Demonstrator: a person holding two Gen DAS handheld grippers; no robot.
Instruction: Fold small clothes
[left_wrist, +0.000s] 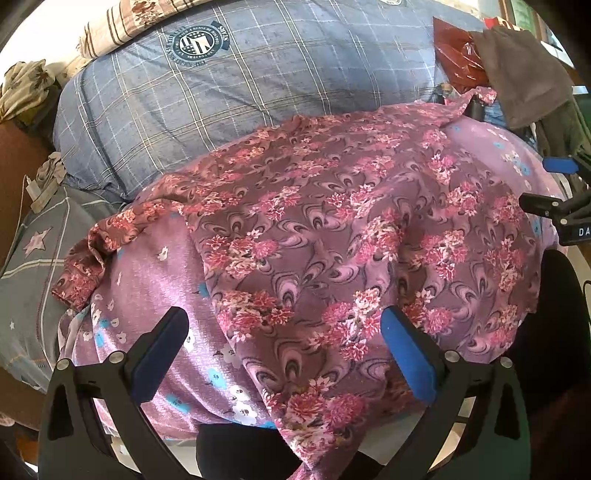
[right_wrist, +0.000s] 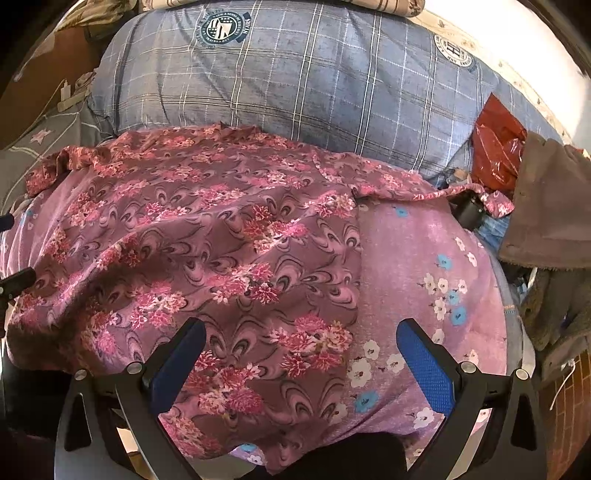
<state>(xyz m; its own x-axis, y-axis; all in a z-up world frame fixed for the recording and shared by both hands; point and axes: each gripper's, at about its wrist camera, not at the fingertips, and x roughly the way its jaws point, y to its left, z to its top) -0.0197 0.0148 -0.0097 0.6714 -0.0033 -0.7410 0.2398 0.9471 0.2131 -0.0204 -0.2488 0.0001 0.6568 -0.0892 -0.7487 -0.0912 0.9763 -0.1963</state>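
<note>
Both tongs spread, pinching nothing: left gripper (left_wrist: 282, 321) and right gripper (right_wrist: 301, 336) hover over the near hem. Floral garment (left_wrist: 332, 221) lies flat on the pink blanket (right_wrist: 413, 258), long axis running away from you toward the plaid pillow (right_wrist: 295, 74). Your left gripper is nearer the loose sleeve (left_wrist: 92, 258), which flops off the garment's left side.

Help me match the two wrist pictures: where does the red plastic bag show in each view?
Left wrist: red plastic bag sits top right, beside the grey cloth.
Right wrist: red plastic bag sits at the right edge, above middle.
Shared landmark: the blue checked pillow behind the floral garment.
</note>
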